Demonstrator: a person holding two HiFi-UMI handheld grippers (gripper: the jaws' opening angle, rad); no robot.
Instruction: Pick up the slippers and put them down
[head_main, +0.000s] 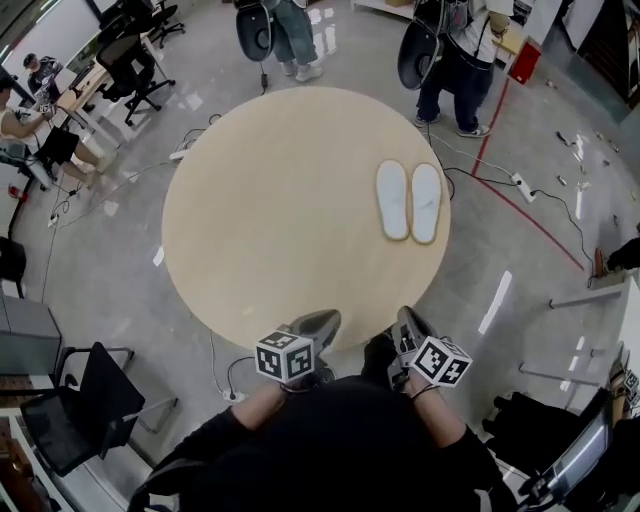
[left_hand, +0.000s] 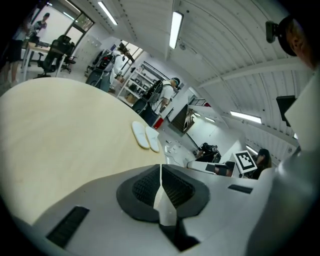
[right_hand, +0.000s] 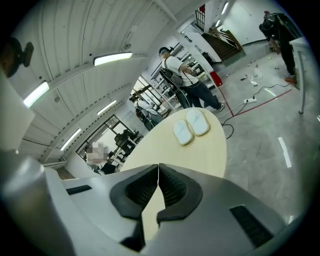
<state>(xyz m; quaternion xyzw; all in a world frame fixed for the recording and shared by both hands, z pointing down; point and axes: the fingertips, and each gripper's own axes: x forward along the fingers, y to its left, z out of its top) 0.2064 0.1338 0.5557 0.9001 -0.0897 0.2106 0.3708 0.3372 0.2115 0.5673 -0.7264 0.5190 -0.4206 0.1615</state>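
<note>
Two white slippers (head_main: 409, 200) lie side by side, soles down, at the right side of the round beige table (head_main: 270, 220). They show small and far off in the left gripper view as slippers (left_hand: 145, 136) and in the right gripper view as slippers (right_hand: 191, 126). My left gripper (head_main: 322, 322) hangs at the table's near edge, shut and empty. My right gripper (head_main: 407, 322) is beside it, also shut with nothing between its jaws. Both are well short of the slippers.
People stand beyond the table's far edge (head_main: 455, 60) and more sit at desks at far left (head_main: 40, 110). A black office chair (head_main: 95, 400) stands near left. Cables and a power strip (head_main: 520, 185) run over the floor at right.
</note>
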